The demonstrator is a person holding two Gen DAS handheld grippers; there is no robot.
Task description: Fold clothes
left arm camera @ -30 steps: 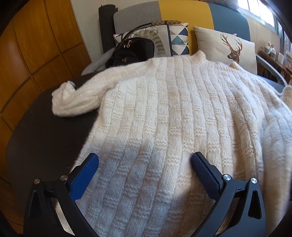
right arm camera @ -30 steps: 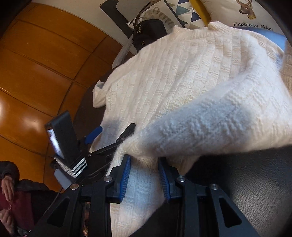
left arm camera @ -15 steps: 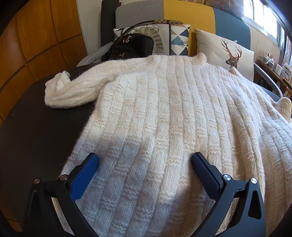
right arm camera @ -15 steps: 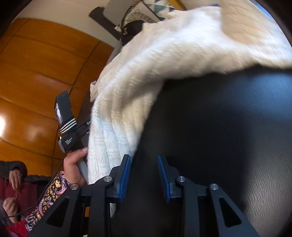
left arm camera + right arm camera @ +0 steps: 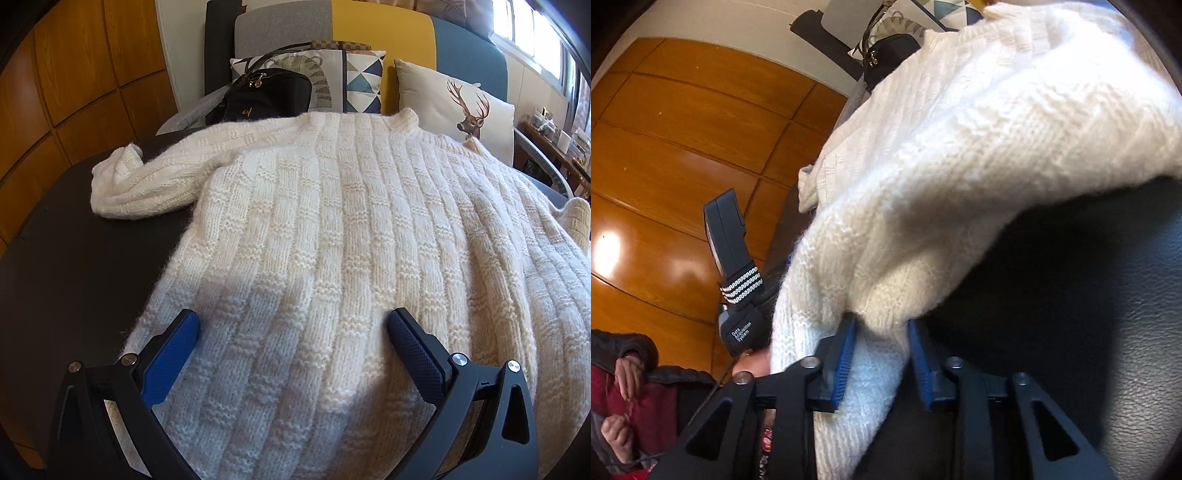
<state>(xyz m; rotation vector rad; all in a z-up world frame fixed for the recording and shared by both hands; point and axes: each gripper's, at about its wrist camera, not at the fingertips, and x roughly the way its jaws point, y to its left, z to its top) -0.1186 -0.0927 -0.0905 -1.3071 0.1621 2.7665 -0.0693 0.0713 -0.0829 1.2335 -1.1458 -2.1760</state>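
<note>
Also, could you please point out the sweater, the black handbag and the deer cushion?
sweater [image 5: 351, 229], left wrist view, middle of its knitted body.
black handbag [image 5: 269, 96], left wrist view, front panel.
deer cushion [image 5: 428, 88], left wrist view, plain fabric beside the deer print.

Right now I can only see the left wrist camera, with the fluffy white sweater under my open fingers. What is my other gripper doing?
Observer: The right gripper is closing its fingers, with a bunched fold of the sweater between them.
Operator: Is that part of the sweater lying flat?
Observer: No, it is lifted off the dark table and casts a shadow there.
Operator: Is anybody else nearby?
Observer: Yes, a seated person in a red top shows at the lower left of the right wrist view.
</note>
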